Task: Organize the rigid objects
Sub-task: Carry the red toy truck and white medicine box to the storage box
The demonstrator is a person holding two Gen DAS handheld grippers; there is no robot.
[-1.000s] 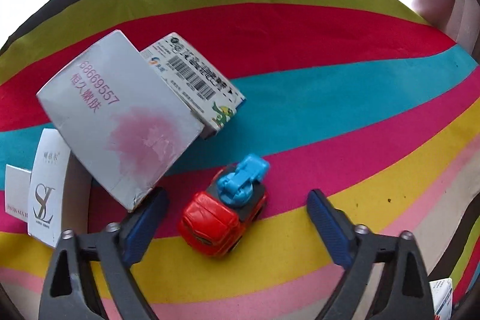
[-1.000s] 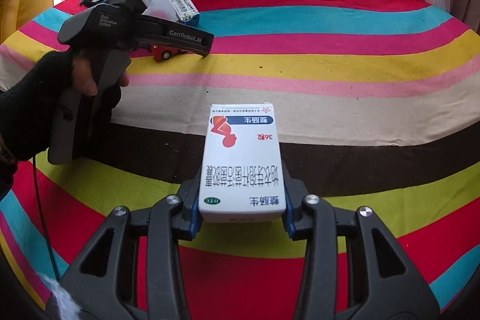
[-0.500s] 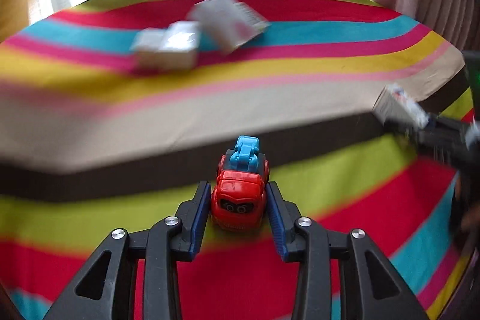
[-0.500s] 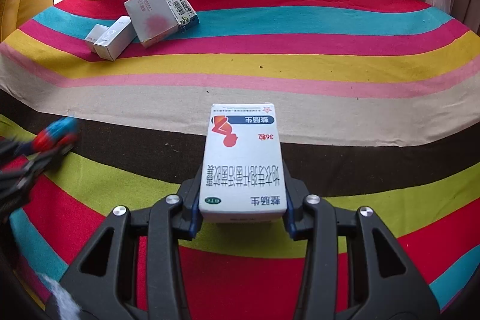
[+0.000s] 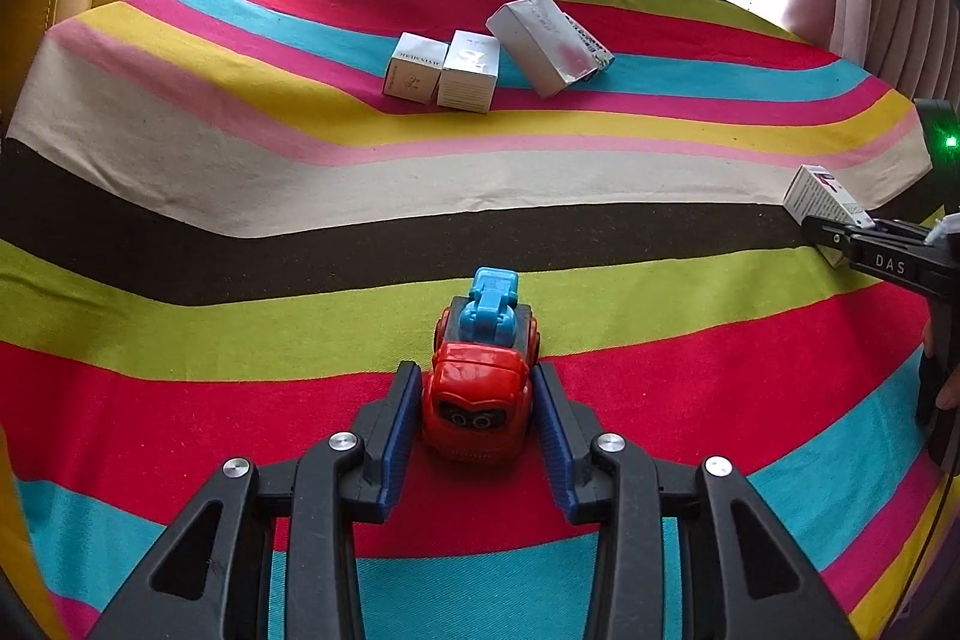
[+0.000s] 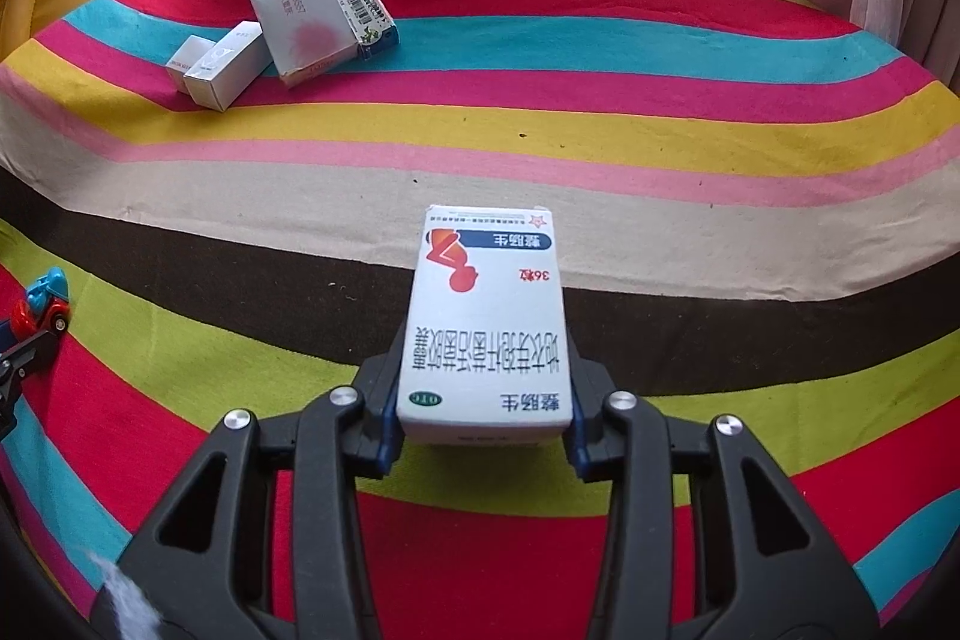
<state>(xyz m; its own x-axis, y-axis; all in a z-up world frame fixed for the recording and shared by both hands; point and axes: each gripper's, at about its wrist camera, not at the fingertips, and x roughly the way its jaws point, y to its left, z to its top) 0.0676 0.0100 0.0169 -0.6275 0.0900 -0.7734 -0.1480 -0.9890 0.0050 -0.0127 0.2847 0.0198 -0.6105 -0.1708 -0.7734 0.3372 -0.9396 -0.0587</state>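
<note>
Presently the left hand-held gripper (image 5: 477, 415), lower centre of its view, is clenched on a red toy car (image 5: 478, 388) over the striped desk (image 5: 240, 172). Right hand-held gripper (image 6: 483, 400) grips a white medicine box (image 6: 487, 316), centre frame. Four boxes (image 6: 288, 34) lie upper left.

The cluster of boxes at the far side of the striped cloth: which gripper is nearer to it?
Cannot tell. The left gripper, shut on the toy car, and the right gripper, shut on the medicine box, both sit well short of the boxes.
</note>
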